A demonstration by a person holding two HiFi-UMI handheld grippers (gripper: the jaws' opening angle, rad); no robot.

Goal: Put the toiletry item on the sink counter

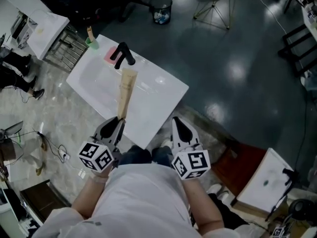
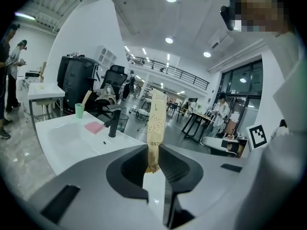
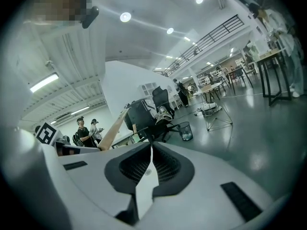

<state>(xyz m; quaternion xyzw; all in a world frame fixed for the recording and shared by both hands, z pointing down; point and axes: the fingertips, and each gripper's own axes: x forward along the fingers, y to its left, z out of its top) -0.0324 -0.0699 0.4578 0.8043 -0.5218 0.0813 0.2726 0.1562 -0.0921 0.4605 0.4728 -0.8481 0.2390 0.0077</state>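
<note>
We held the tube [image 1: 126, 93] in the left gripper [image 2: 153, 151]. Its fingers [image 2: 175, 164] were closed to a narrow gap on the tube's flat crimped tail. That tail was the thinnest part, so we judged it gave the pads a firm, flat bite. Gripped there, the body and cap end stuck out ahead of the gripper, free to meet the surface first.

The tube was not down yet. It hung over the counter [image 1: 163, 90], reaching from the near edge toward the faucet [image 1: 123, 55] at the far edge. From the left gripper view it looked clear of the surface.

The right gripper [image 3: 150, 150] had its fingers pressed together with nothing between them. We held it just off the near edge, beside the left one. It seemed to us parked out of the way, since one gripper was enough for so light a thing.

The cup [image 1: 92, 42] and the pink pad [image 1: 110, 55] crowded the far edge by the faucet. We judged the bare stretch toward the near edge to be the easier place to lay the tube.
</note>
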